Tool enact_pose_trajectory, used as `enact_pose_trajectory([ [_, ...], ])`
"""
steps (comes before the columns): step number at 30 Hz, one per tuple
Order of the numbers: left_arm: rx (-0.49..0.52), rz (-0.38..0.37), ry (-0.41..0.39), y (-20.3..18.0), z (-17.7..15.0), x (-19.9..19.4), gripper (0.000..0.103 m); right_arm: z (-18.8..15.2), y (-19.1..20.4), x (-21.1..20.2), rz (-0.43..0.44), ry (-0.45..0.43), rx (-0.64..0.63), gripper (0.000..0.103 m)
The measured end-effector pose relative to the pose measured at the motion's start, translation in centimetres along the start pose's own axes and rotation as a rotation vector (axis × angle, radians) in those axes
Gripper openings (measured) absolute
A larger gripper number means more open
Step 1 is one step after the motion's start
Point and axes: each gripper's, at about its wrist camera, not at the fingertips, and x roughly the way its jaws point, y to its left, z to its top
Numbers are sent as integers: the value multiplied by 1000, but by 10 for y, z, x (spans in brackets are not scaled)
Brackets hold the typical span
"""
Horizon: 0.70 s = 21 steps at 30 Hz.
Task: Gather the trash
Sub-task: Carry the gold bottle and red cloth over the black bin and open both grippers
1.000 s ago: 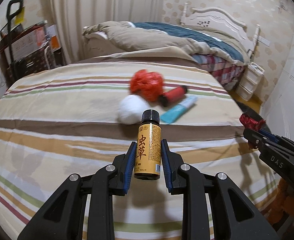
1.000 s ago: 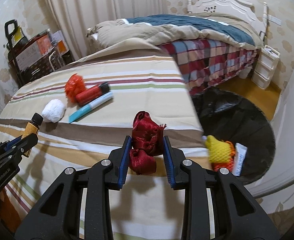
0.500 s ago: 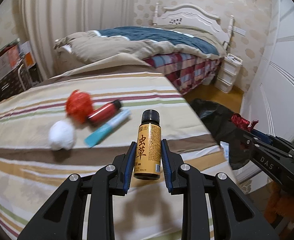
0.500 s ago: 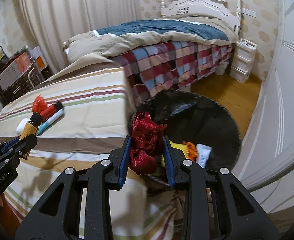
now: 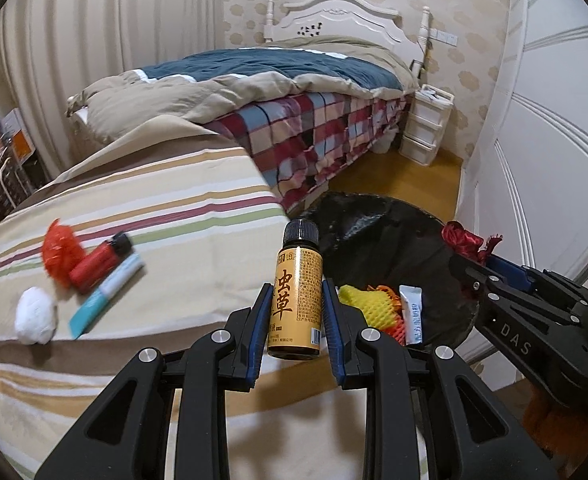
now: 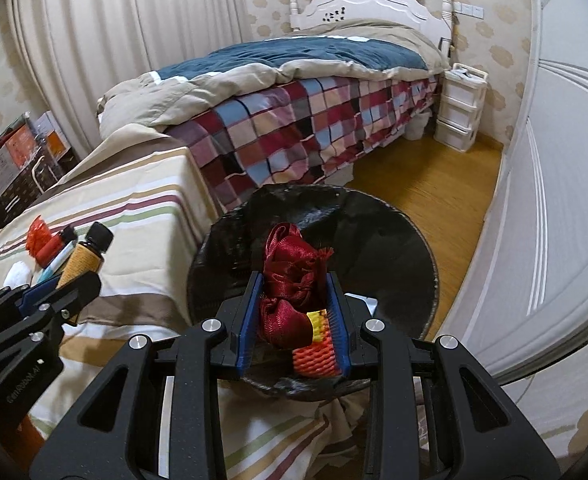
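Left wrist view: your left hand-held gripper (image 5: 295, 312) is clamped tight on the small amber bottle (image 5: 297, 292), black cap up, label facing you. It hangs right at the edge of the striped surface (image 5: 174, 216), with the black-lined trash bin (image 5: 373, 220) just beyond. Down in that bin you've got yellow and orange foam netting (image 5: 373, 304) and a white packet (image 5: 411, 312). On the surface to your left sit the orange net ball (image 5: 58, 252), the red tube (image 5: 98, 260), the teal-and-white tube (image 5: 108, 298) and the white wad (image 5: 34, 316), all bunched together. Over on the right wrist view, your right hand-held gripper (image 6: 294, 316) has its pads pressed on the crumpled dark red ribbon (image 6: 290, 276), and it sits directly above the bin's open mouth. The bed with the checked blanket (image 6: 294, 128) lies behind.
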Motion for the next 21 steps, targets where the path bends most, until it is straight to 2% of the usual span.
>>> enact_pose_trajectory([
  [21,45,15,36,-37,25,49,27,10,-34,28,-28,22,62,31],
])
